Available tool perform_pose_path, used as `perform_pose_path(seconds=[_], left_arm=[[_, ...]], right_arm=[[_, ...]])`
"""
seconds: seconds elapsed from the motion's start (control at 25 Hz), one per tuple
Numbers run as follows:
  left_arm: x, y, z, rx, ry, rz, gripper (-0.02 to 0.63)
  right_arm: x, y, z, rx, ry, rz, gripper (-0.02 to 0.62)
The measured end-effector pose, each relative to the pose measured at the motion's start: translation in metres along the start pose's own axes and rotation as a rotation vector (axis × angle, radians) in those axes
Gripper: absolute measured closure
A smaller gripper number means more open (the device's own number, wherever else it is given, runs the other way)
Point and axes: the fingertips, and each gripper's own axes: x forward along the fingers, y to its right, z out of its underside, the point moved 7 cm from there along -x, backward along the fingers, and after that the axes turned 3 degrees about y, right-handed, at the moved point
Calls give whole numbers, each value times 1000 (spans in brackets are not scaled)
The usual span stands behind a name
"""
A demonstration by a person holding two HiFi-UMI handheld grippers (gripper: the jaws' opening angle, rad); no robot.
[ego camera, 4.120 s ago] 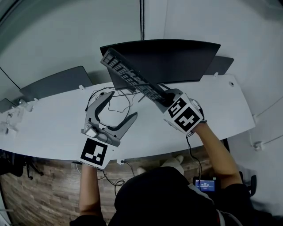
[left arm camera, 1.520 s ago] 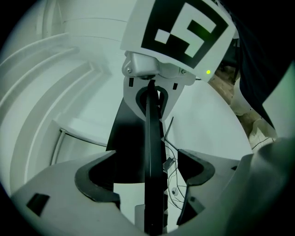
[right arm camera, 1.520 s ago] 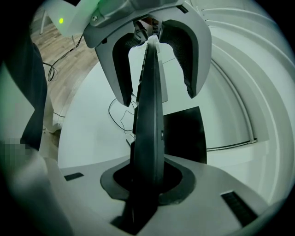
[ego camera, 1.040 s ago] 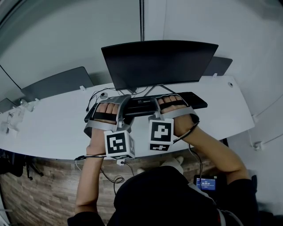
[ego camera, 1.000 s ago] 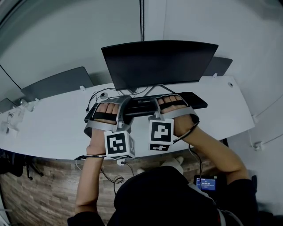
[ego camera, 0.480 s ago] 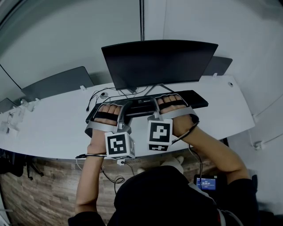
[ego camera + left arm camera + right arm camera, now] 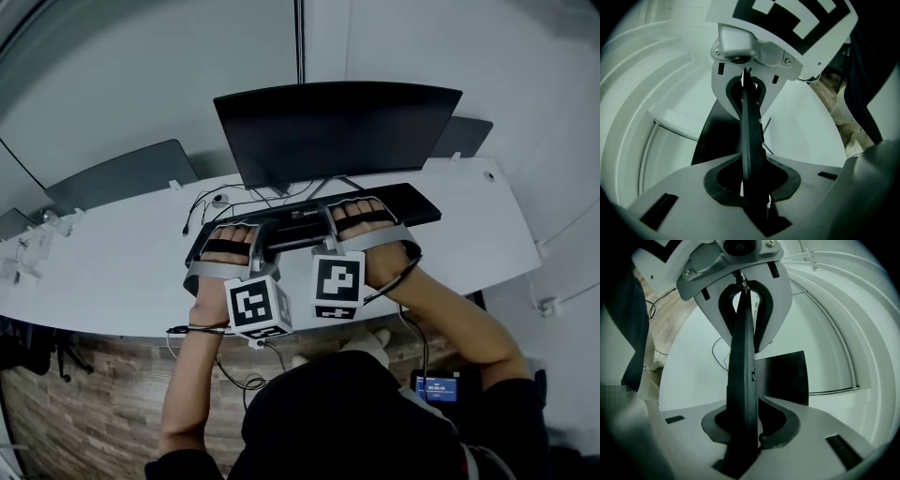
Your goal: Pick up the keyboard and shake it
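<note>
Clamping the keyboard (image 7: 296, 228) mid-frame between left gripper (image 7: 752, 180) and right gripper (image 7: 743, 423), we risk it slipping from thin-edge holds or striking the monitor (image 7: 337, 131) behind; clearance above the desk (image 7: 112, 253) seems slight.

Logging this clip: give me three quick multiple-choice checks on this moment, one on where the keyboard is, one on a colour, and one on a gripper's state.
1. Where is the keyboard?
A. on the floor
B. in front of the monitor, over the desk
C. behind the monitor

2. What colour is the desk?
A. white
B. brown
C. black

3. What state is the left gripper in?
A. open, empty
B. shut on a cable
C. shut on the keyboard

Answers:
1 B: the head view shows it below the screen, with the right gripper clamped on it too.
2 A: its top is plain white.
3 C: the left gripper view shows the keyboard's edge pinched between the jaws.
</note>
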Motion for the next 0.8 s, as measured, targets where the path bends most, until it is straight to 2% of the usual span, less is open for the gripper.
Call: perform_pose_path(seconds=[0.32,0.56,0.8], left_arm=[[0,3,4,-33,-8,4,515],[0,-1,8,-37,-22,-8,517],[7,-4,18,-31,-56,-8,517]], right_arm=[[3,-2,-4,-13,9,-15,492],[5,2,-6,-8,26,3,465],[5,3,-6,-53,67,52,442]])
